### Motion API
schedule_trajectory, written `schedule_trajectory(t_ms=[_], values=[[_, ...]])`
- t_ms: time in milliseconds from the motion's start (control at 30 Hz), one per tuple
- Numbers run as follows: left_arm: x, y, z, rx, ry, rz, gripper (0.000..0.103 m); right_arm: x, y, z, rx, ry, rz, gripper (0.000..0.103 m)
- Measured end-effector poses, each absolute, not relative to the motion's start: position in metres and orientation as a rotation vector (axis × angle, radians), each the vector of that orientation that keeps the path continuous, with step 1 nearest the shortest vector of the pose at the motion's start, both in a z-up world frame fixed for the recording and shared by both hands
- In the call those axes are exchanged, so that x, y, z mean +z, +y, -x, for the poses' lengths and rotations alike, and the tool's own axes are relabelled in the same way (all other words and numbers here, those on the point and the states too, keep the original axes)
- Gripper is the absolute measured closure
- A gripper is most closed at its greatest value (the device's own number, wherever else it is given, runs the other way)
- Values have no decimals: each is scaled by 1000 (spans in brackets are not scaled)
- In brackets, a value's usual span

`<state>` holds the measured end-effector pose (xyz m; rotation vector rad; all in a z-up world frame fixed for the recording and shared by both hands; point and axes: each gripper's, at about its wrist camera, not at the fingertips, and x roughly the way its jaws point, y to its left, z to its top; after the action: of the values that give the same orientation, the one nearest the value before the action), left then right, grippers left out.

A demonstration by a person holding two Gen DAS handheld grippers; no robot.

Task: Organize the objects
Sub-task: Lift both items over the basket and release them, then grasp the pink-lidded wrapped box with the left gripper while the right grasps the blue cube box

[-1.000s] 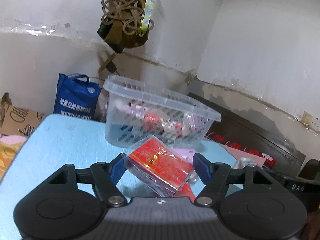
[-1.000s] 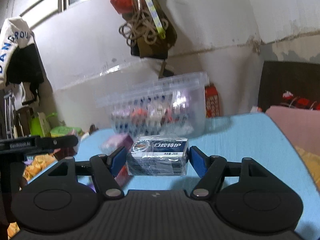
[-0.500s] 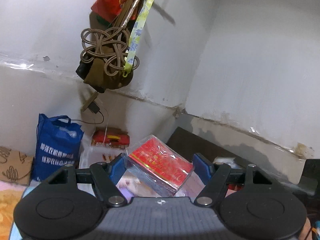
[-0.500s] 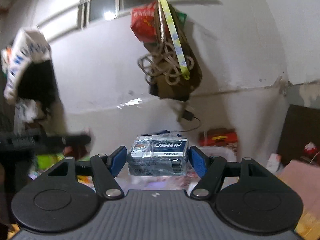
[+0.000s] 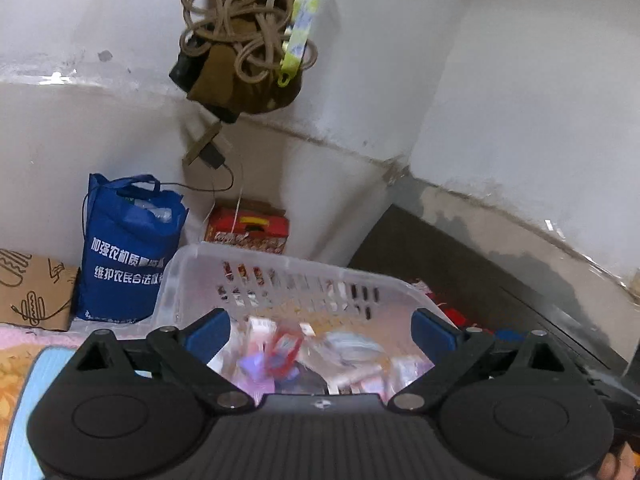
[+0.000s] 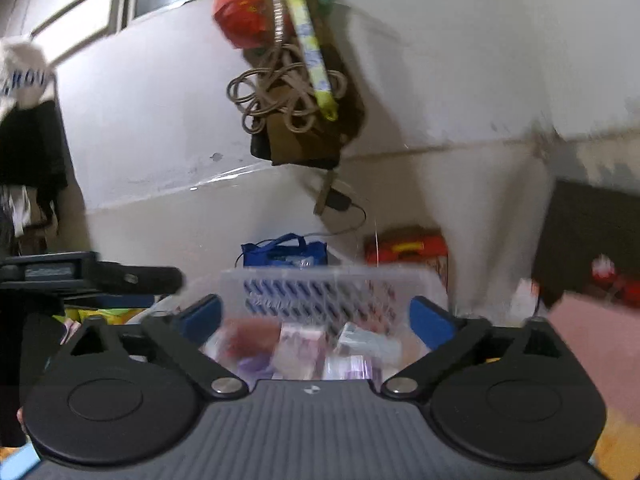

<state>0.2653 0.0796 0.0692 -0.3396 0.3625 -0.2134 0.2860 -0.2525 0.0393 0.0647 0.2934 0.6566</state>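
A clear plastic basket [image 5: 288, 268] with slotted walls sits under both grippers and holds several small packets. My left gripper [image 5: 320, 334] is open and empty above it; a blurred red packet [image 5: 285, 354] lies or falls in the basket below it. My right gripper [image 6: 316, 322] is open and empty over the same basket [image 6: 320, 280]. A silver-grey box [image 6: 366, 342] lies inside, beside pink and purple packets [image 6: 300, 344]. The other hand-held gripper [image 6: 92, 276] shows at the left.
A blue shopping bag [image 5: 124, 252], a red box [image 5: 248, 230] and a cardboard box [image 5: 32, 288] stand against the wall behind the basket. A bundle of rope and bags [image 5: 244, 48] hangs above. Dark furniture [image 5: 480, 292] is at the right. The blue table [image 5: 40, 376] is at lower left.
Both grippers have opened and let go of their loads, the red packet and the silver-grey box, which now are in the basket. Both views tilted down toward the basket.
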Motion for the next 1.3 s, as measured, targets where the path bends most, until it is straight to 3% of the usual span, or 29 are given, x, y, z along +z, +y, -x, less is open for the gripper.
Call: schedule_trajectory(t_ms=[167,300,500,567,633,767,833,967,1067,1133,1300], values=[[28,61,-197,-215,370,291,4,-12,-286,-205,640,398,-164,0],[0,43,-170,-230,357,257,4,-51,-291,-132,598,348,-170,0],[-10,30,-166,-226,336,222,4,-66,-271,-96,596,264,-79,1],[-12,27,-167,-225,352,219,4,-67,-265,-93,631,250,-60,12],[-14,25,-169,-222,360,213,4,-70,-258,-95,669,278,-46,29],[-19,14,-169,-224,376,185,4,-77,-248,-93,701,287,-1,34],[-22,9,-172,-234,393,169,6,-78,-247,-92,701,284,14,43],[-25,5,-175,-243,411,157,8,-81,-251,-90,721,294,8,47],[-28,10,-177,-251,422,197,18,-81,-249,-89,730,292,18,51],[-31,10,-180,-261,452,206,31,-82,-247,-89,731,292,27,55],[-31,11,-170,-253,398,211,33,-80,-250,-87,699,274,22,59]])
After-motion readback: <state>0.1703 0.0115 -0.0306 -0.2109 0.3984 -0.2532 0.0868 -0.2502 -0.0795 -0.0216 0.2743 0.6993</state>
